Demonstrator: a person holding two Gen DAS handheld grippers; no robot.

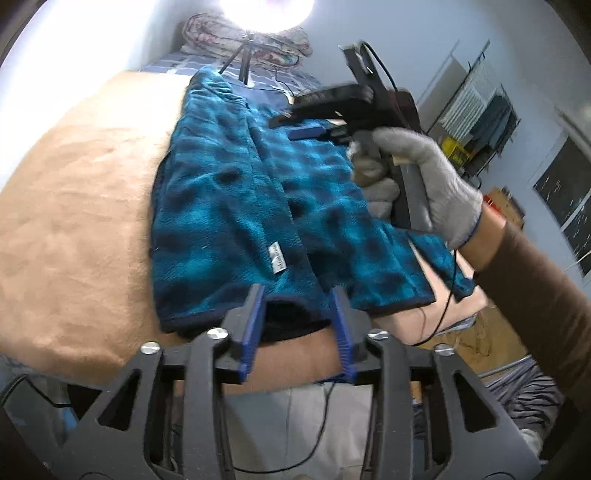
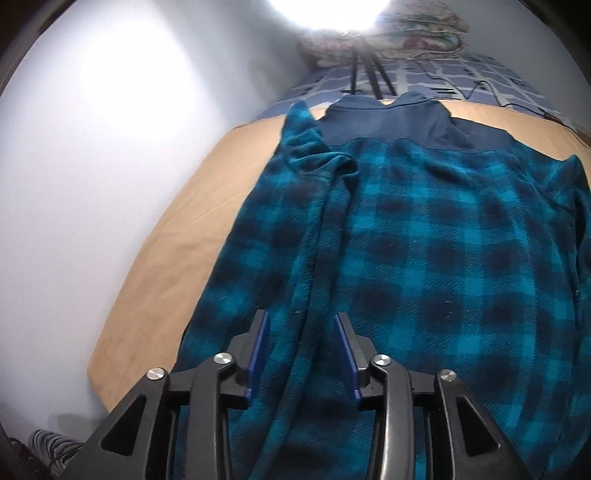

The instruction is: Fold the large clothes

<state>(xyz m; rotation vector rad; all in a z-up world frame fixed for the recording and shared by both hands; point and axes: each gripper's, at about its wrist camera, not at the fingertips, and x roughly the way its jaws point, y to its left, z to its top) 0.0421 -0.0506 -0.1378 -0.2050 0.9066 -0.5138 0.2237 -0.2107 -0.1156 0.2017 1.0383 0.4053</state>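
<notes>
A tan blanket (image 1: 81, 206) covers the bed — behind it a tripod (image 1: 242, 61), a bright lamp (image 1: 266, 11), bundled quilts (image 1: 207, 31).

Fleece (image 2: 424, 236): teal/navy check, navy yoke; blanket (image 1: 81, 206) tan; glove (image 1: 436, 184) grey.

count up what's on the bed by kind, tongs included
blue plaid fleece garment: 1
tan blanket under it: 1
folded floral quilt at the far end: 1
light tripod: 1
tongs: 2, left and right, both open
total: 6
</notes>
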